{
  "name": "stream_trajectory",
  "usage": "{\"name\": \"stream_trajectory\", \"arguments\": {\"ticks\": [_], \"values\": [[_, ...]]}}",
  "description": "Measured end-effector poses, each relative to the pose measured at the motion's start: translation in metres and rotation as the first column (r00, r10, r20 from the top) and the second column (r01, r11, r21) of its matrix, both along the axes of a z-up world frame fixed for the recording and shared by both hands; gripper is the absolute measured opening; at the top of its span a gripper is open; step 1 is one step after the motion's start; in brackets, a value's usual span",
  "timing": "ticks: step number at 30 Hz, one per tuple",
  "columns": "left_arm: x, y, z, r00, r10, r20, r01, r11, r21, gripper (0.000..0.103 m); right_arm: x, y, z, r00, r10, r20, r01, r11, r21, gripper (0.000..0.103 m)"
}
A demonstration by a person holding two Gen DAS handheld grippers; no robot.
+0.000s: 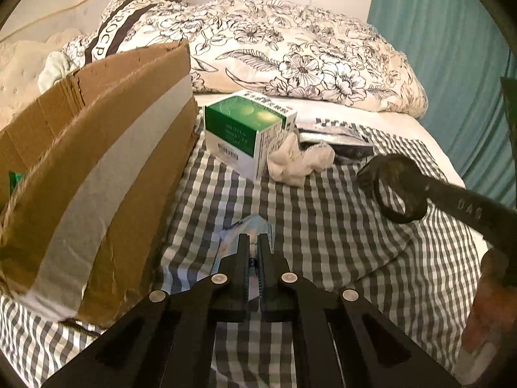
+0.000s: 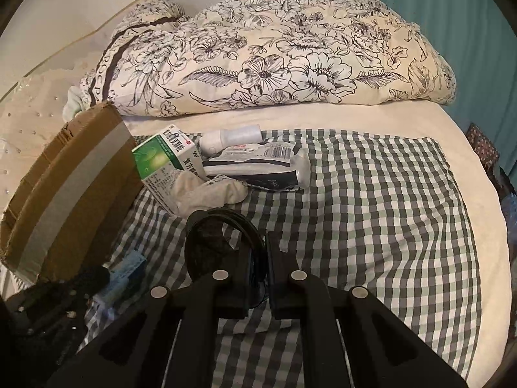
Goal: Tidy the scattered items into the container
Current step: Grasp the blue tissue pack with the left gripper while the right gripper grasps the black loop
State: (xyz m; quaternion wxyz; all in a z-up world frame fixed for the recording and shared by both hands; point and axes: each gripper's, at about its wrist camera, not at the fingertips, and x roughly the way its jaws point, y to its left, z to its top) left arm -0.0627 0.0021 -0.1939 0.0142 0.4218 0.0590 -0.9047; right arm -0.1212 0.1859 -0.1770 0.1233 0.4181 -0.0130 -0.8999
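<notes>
My left gripper [image 1: 253, 237] is shut on a thin light-blue packet [image 1: 239, 229], held just above the checked cloth [image 1: 323, 226]. The open cardboard box [image 1: 106, 148] stands close on its left. My right gripper [image 2: 263, 249] is shut on a black coiled loop [image 2: 223, 242], which also shows at the right of the left wrist view as the loop [image 1: 391, 190]. Behind lie a green and white medicine box [image 1: 248, 129], a crumpled white sock [image 1: 297, 158], a white bottle [image 2: 232, 135] and a flat tube with packets [image 2: 258, 161]. The left gripper [image 2: 64, 291] and its blue packet [image 2: 126, 274] appear low on the left.
A rolled floral quilt [image 2: 274, 58] lies across the back of the bed. A teal curtain [image 1: 452, 64] hangs on the right. The checked cloth [image 2: 371, 210] covers the white mattress [image 2: 468, 161], whose edge runs along the right.
</notes>
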Motion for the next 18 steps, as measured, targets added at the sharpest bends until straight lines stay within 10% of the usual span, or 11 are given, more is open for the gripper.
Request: {"name": "stream_trajectory", "arguments": {"ticks": [5,9,14,18], "values": [[0.0,0.012,-0.015,0.997,-0.051,0.051,0.053,0.998,-0.032,0.018,0.007,0.0,0.005,1.0,0.006,-0.004,-0.006,1.0,-0.002,0.007],[0.0,0.02,-0.023,0.999,-0.03,0.027,0.033,0.993,-0.116,0.081,0.012,0.002,0.012,1.0,0.01,-0.015,-0.01,1.0,-0.001,0.007],[-0.008,0.023,-0.034,0.998,-0.037,0.042,0.043,0.983,-0.177,0.086,0.019,0.006,0.026,0.999,0.008,-0.042,-0.008,1.0,0.005,0.007],[-0.017,0.016,-0.053,0.992,-0.047,0.12,0.055,0.996,-0.065,0.084,0.024,0.009,0.037,0.998,0.003,-0.061,-0.002,1.0,0.007,0.007]]}}
